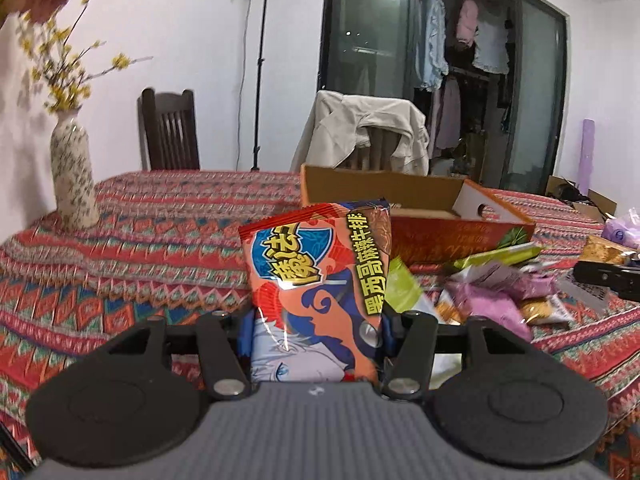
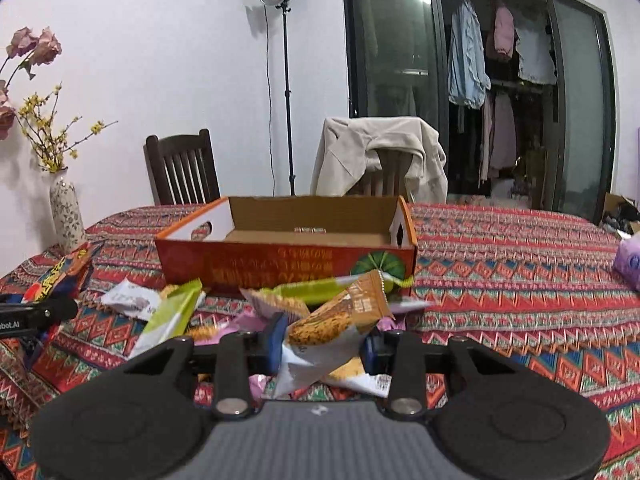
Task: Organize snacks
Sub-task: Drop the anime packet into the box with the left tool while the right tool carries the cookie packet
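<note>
Each tool grips a packet, the left tool (image 1: pixel 316 336) an upright red packet (image 1: pixel 320 276), the right tool (image 2: pixel 324 344) a brown packet (image 2: pixel 340 320), with the box (image 2: pixel 288 256) lying straight ahead of the right and ahead-right of the left.

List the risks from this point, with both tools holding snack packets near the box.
1. The left tool grips the tall orange packet only at its lower end; the packet could flop or slip on the way to the cardboard box.
2. The right tool pinches the brown packet crumpled and tilted, so it may twist loose.
3. Loose packets lie in front of the box, so a low pass could drag them.
</note>
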{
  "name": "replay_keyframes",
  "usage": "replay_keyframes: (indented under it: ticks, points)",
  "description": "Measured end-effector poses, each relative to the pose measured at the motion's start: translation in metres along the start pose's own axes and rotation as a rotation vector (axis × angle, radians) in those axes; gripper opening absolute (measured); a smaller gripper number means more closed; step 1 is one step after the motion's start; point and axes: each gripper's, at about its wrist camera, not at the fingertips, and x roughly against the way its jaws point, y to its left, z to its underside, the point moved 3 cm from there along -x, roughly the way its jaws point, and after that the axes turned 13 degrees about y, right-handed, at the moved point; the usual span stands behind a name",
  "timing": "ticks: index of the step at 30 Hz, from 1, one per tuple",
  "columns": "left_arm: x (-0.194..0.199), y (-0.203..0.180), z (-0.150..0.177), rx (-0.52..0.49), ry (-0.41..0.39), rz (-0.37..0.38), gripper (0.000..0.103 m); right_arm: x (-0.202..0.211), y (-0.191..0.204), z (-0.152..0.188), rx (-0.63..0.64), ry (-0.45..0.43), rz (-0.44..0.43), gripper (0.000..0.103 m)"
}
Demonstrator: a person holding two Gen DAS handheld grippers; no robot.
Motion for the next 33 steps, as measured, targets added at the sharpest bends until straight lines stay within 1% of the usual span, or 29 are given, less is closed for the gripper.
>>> replay_keyframes:
  ticks: [3, 6, 12, 17, 20, 27, 33]
  points:
    - [0.002, -0.009, -0.013, -0.019, -0.019, 0.007, 0.056, 0.002, 0.001, -0.012, 0.01, -0.021, 0.001, 0.036]
    - [0.0, -0.02, -0.026, -0.048, -0.025, -0.003, 0.056, 0.002, 0.002, -0.026, 0.024, -0.043, 0.008, 0.036]
    - [-0.014, -0.038, -0.06, -0.07, -0.037, -0.002, 0.056, -0.005, 0.001, -0.063, 0.035, -0.08, 0.022, 0.036]
    - [-0.028, -0.048, -0.092, -0.061, -0.056, 0.002, 0.056, -0.018, 0.0, -0.096, 0.042, -0.1, 0.042, 0.036]
    - [-0.04, -0.052, -0.112, -0.047, -0.069, -0.01, 0.056, -0.028, -0.001, -0.116, 0.039, -0.11, 0.05, 0.036]
    - [-0.076, -0.055, -0.152, 0.019, -0.071, -0.021, 0.056, -0.063, -0.006, -0.155, 0.004, -0.113, 0.053, 0.036]
    - [-0.117, -0.057, -0.173, 0.047, -0.065, -0.043, 0.056, -0.107, -0.016, -0.169, -0.038, -0.083, 0.056, 0.036]
